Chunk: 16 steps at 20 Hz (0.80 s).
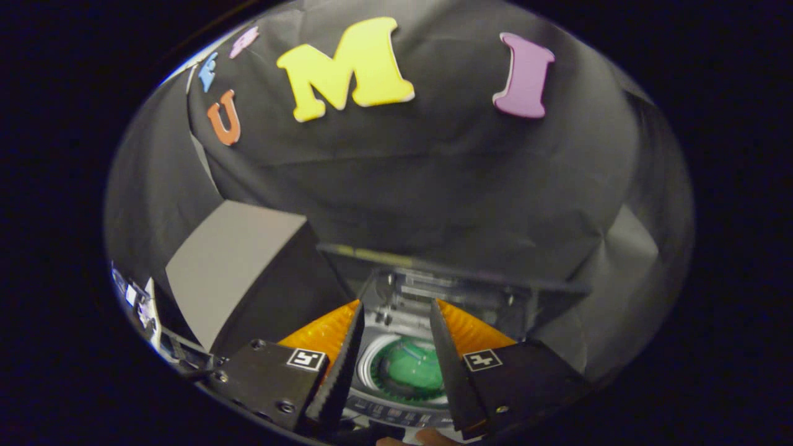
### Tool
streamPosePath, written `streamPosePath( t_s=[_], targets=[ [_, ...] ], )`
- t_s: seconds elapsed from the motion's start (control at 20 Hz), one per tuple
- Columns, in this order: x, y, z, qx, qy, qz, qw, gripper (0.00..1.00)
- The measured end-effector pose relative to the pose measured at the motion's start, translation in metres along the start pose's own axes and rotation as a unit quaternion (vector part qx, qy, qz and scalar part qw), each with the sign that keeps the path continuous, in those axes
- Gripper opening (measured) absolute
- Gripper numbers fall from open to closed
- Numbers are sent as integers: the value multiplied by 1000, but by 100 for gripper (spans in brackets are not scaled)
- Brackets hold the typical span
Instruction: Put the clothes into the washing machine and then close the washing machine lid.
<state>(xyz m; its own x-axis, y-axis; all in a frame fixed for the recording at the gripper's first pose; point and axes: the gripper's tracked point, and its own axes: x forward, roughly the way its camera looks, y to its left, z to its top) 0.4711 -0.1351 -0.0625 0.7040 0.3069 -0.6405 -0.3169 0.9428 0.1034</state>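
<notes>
The fingers [337, 365] hide both sides of the washing machine's drum [406, 371]

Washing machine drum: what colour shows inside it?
Green, inside the washing machine drum, seen between the open gripper fingers in the gripper view.

The gripper [396, 316] fingers stand apart over the round white washing machine drum opening [406, 371]. The raised dark lid [458, 279] stands behind; a grey box [229, 266] flanks the left.

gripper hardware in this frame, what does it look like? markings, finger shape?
The gripper has two wedge-shaped fingers tapering toward the tips, with ribbed inner faces. Each sits on a dark, boxy mount with visible screws, and each mount carries a small square black-and-white fiducial tag. No cables are visible.
</notes>
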Motion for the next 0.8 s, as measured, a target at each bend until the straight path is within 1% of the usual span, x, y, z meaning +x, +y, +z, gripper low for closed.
streamPosePath(
  t_s=[0.05,0.1,0.2,0.3,0.4,0.55,0.65,0.75,0.8],
  targets=[
    [5,-5,15,-10,-21,-7,1000,70],
    [12,-10,24,-21,-36,-10,999,82],
    [33,-13,35,-30,-47,-14,998,87],
    [50,-14,48,-22,-63,-8,998,87],
    [68,-23,50,-6,-63,-12,998,88],
    [87,-25,38,20,-64,-2,998,88],
    [91,-27,32,23,-80,-9,996,87],
    [101,-25,16,30,-67,-13,997,87],
    [101,-24,14,42,-72,-9,996,88]
  ],
)
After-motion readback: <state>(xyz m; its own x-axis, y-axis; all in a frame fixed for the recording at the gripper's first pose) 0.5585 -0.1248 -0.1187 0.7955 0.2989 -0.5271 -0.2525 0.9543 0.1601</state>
